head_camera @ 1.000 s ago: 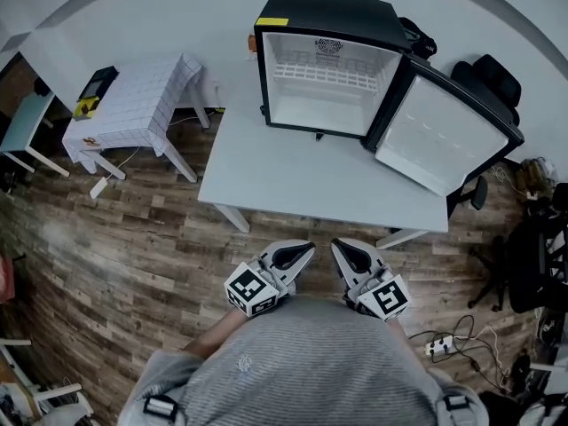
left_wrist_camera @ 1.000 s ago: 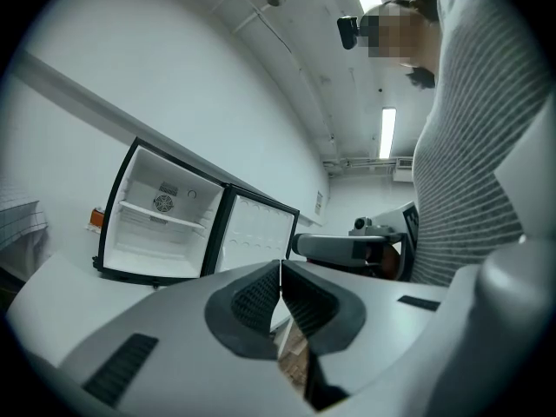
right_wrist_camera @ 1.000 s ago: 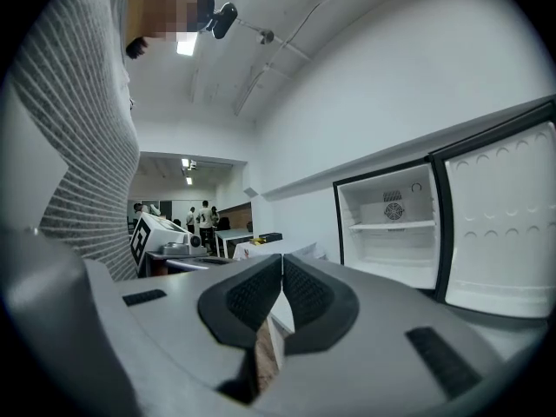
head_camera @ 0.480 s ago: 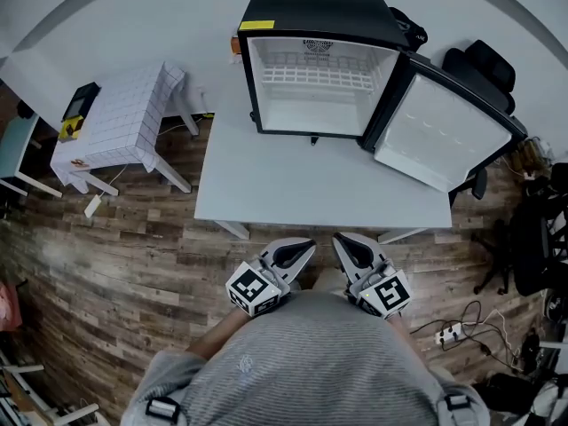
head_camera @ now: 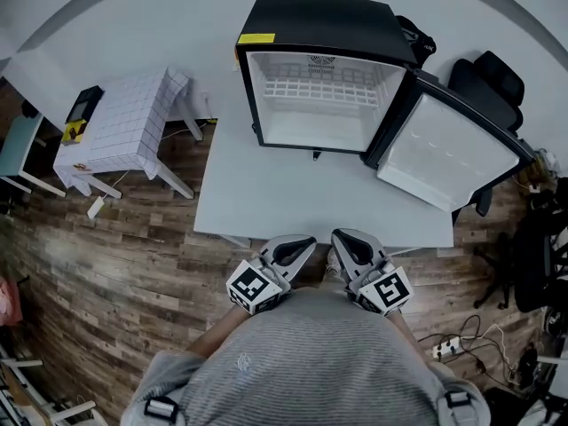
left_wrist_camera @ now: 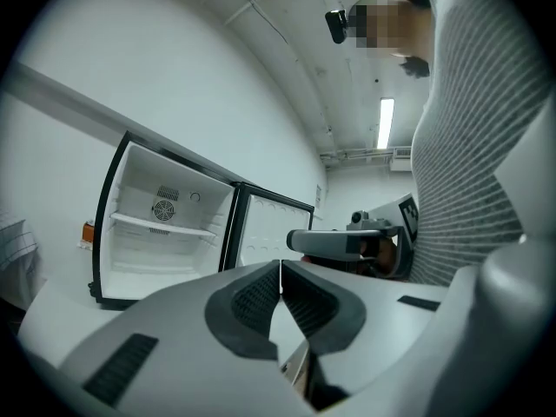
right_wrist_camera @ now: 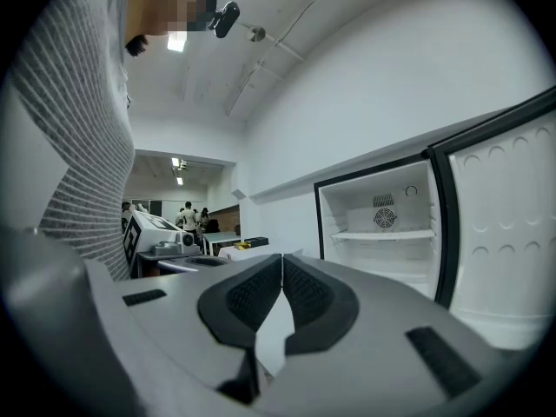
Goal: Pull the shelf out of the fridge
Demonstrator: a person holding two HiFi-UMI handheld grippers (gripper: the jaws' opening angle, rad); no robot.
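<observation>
shelf in the fridge, both grippers shut and held back

a black fridge (head_camera: 319, 20) stands at the far end of a pale counter (head_camera: 302, 193), its door (head_camera: 448, 153) swung wide open to the right. the inside is white. the shelf (head_camera: 321, 90), a white wire rack, sits in its place in the upper part of the compartment and reaches from one side wall to the other. nothing touches it.

the left gripper (head_camera: 306, 241) and the right gripper (head_camera: 338, 236) are side by side at the counter's near edge, close to the person's grey striped top (head_camera: 311, 362) and well apart from the fridge. both point level toward the open compartment. in the left gripper view the dark ribbed fingers (left_wrist_camera: 248, 301) are pressed together at the tips with nothing between them. the right gripper view shows the same: fingers (right_wrist_camera: 250, 295) closed tip to tip and empty.

to the left of the counter, on the wooden floor (head_camera: 133, 238), stands a smaller counter (head_camera: 124, 118) with a checked white cover. a black office chair (head_camera: 488, 74) is behind the open door.
</observation>
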